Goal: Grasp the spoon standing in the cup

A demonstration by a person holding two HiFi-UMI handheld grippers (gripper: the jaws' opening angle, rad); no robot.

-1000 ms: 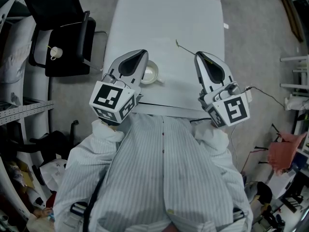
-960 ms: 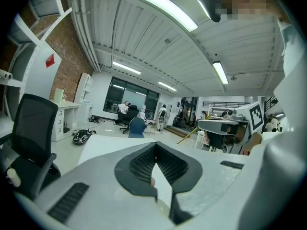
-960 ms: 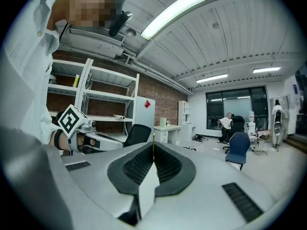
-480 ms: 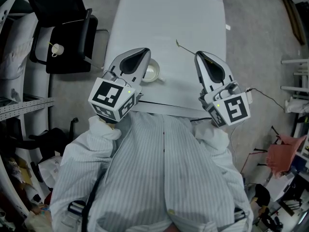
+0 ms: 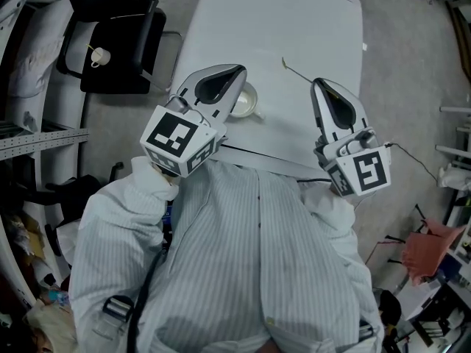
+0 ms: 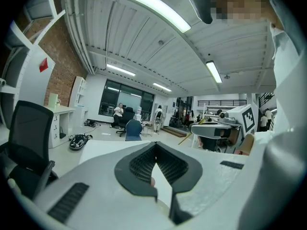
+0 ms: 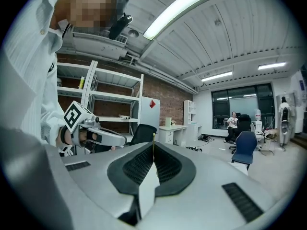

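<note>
Jaws of the right gripper [image 7: 153,148] are pressed together on the thin handle of the spoon [image 5: 296,69], which projects forward over the white table [image 5: 294,13], well apart from the cup [image 5: 249,103]. The left gripper [image 6: 154,147] sits closed and empty just beside that cup. The grasp appears made; the next move calls for a firm pinch and level carriage.

White bench [image 5: 294,20], its far half bare and open to a reach. A cup [image 5: 249,105] stands near the left edge, partly under the left gripper [image 5: 237,72]. A thin spoon [image 5: 294,70] juts over the middle. Black chair [image 5: 118,57] stands just beside the left side.
</note>
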